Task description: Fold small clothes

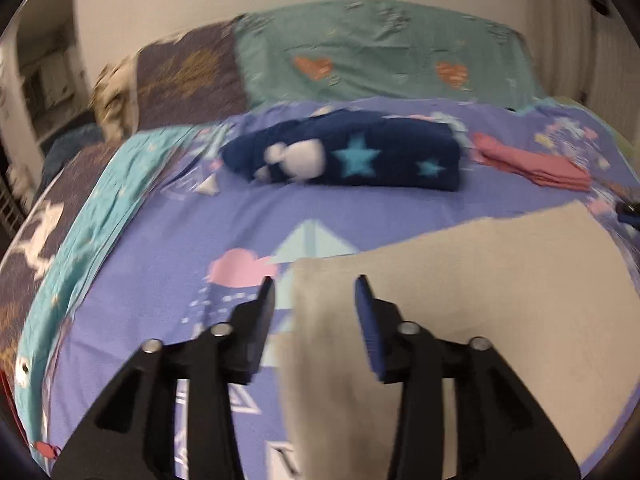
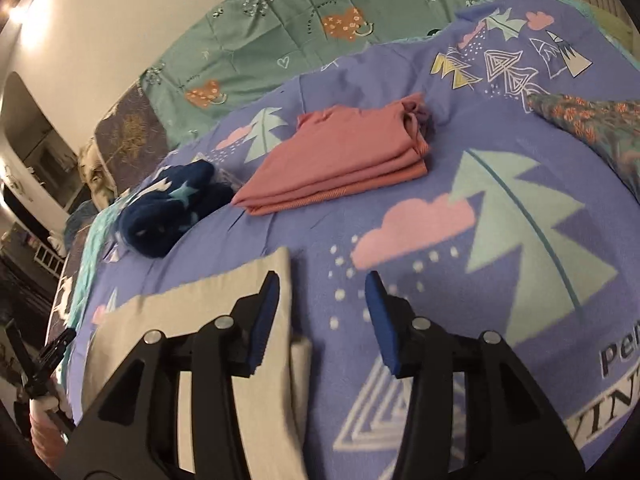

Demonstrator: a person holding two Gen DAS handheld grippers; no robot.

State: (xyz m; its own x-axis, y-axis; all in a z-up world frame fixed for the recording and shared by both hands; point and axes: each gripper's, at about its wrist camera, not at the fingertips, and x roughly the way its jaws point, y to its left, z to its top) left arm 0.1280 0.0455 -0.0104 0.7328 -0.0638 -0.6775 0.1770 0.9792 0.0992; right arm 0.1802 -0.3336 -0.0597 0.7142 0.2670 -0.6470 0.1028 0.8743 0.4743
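I see both hand-held grippers w/ jaws apart & gripping nothing, left hand-held gripper (image 1: pixel 316 284) over the beige cloth's (image 1: pixel 480 280) edge on the bed blanket (image 1: pixel 160 260), right hand-held gripper (image 2: pixel 322 280) beside it, folded pink garment (image 2: pixel 340 160) & navy star fleece (image 1: pixel 360 152), prob. folded, beyond.

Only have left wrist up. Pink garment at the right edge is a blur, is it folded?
Observer: Yes. Right wrist shows the pink garment folded flat in stacked layers on the purple blanket.
Operator: Anything further right of it?
Observer: A floral patterned cloth lies at the blanket's right edge, apart from the pink one.
Operator: Right gripper holding the beige piece?
Observer: No. The right gripper is open; the beige cloth lies under its left finger, unpinched.
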